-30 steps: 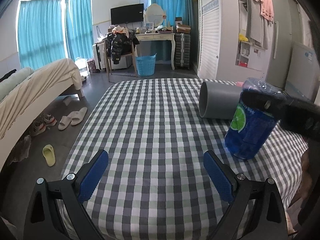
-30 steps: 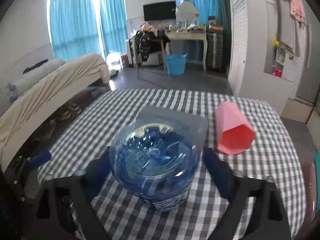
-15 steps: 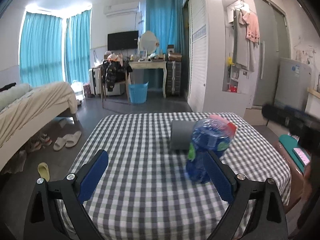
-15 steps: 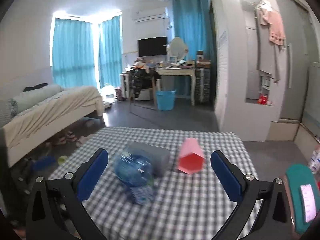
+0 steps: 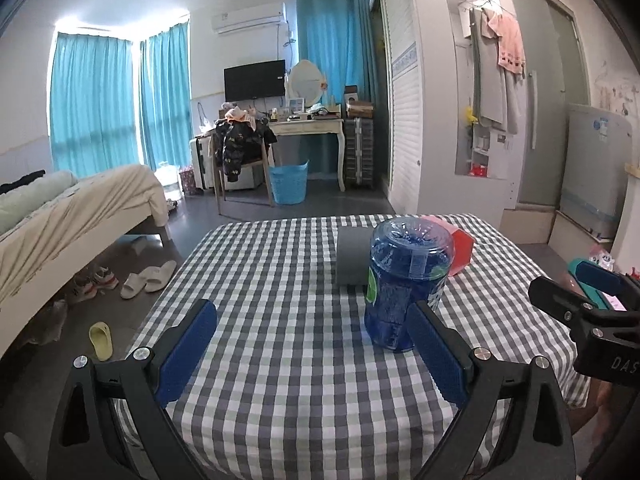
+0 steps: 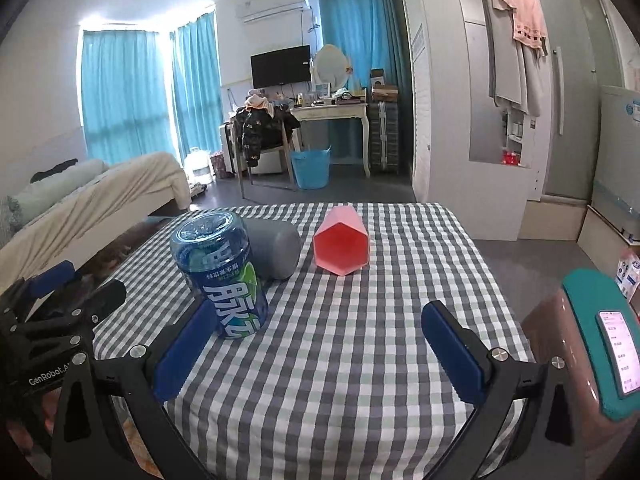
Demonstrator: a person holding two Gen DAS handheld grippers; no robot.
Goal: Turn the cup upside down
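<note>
Blue translucent plastic cup (image 6: 218,276), printed with white characters and a green lime, stands on the grey-and-white checked tablecloth (image 5: 280,340), its closed ribbed base uppermost and the lettering reading inverted, so I judge the flip done. My left gripper (image 5: 312,356) and my right gripper (image 6: 320,350) both hover above the near half of the table with blue pads spread wide, gripping nothing. The cup sits near my left gripper's right pad in the left wrist view and near my right gripper's left pad in the right wrist view.

Thin-walled and seemingly empty, the cup looks light, slick and easy to dent; I would take it across the middle of its straight wall with gentle pressure.

Behind it, close or touching, lies a grey cylindrical cup (image 6: 276,250) on its side; a pink hexagonal cup (image 6: 340,246) lies apart to the right, mouth towards me. Open cloth stretches in front and to the right. Table edges drop away on both sides, and a teal-cased phone (image 6: 604,340) sits just off the right edge.
</note>
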